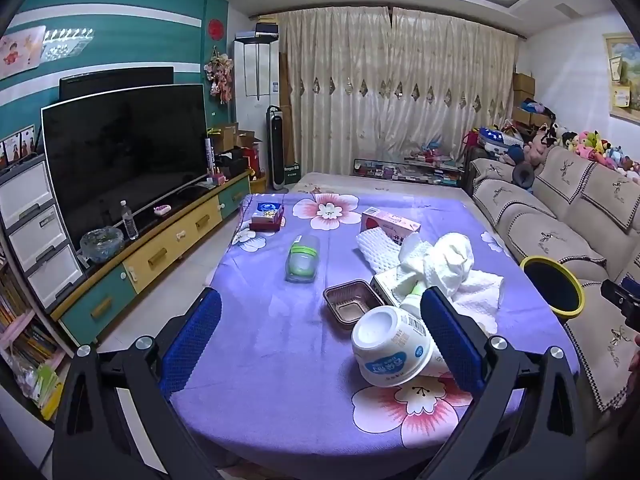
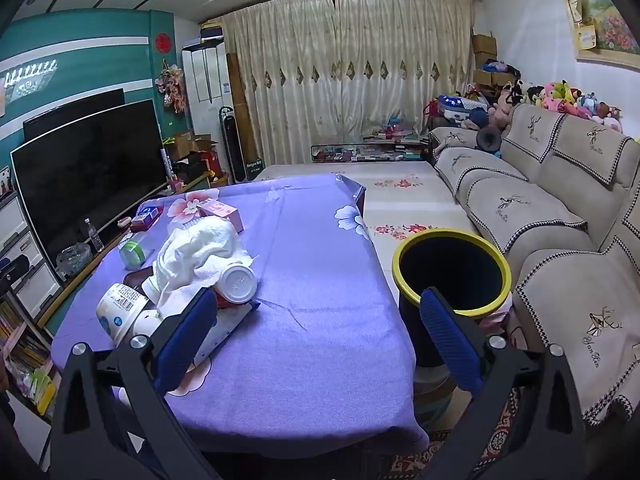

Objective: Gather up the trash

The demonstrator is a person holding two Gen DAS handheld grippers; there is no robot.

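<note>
Paper and thin plastic make up nearly all the litter on the purple flowered desk (image 1: 280,360), so most of it should be light and easy to crush. The white paper bowl (image 1: 390,346) lies tipped on its side at the near right of the desk as the left wrist view shows it; its wall is stiff enough to pinch across the rim, though a hard squeeze would likely buckle it. Just beyond it the crumpled white paper towels (image 1: 444,264) are soft and will bunch, so a bite into the thick middle of the heap seems best. The brown foil tray (image 1: 352,304) is shallow and flimsy; one side wall offers an edge to pinch. The clear bottle with a green band (image 1: 303,258) lies on its side toward the middle, smooth and prone to roll, so take it across the body. A pink carton (image 1: 390,222) sits farther off.

The yellow-rimmed bin (image 2: 452,272) stands on the floor off the right edge of the desk, beside the sofa (image 2: 560,216), its mouth unobstructed.

Left gripper (image 1: 320,334): jaws spread fully, holding nothing, with the bowl just ahead near the right pad. Right gripper (image 2: 316,334): jaws likewise spread wide and bare, hovering over the near right corner of the desk, the bin behind its right pad.
</note>
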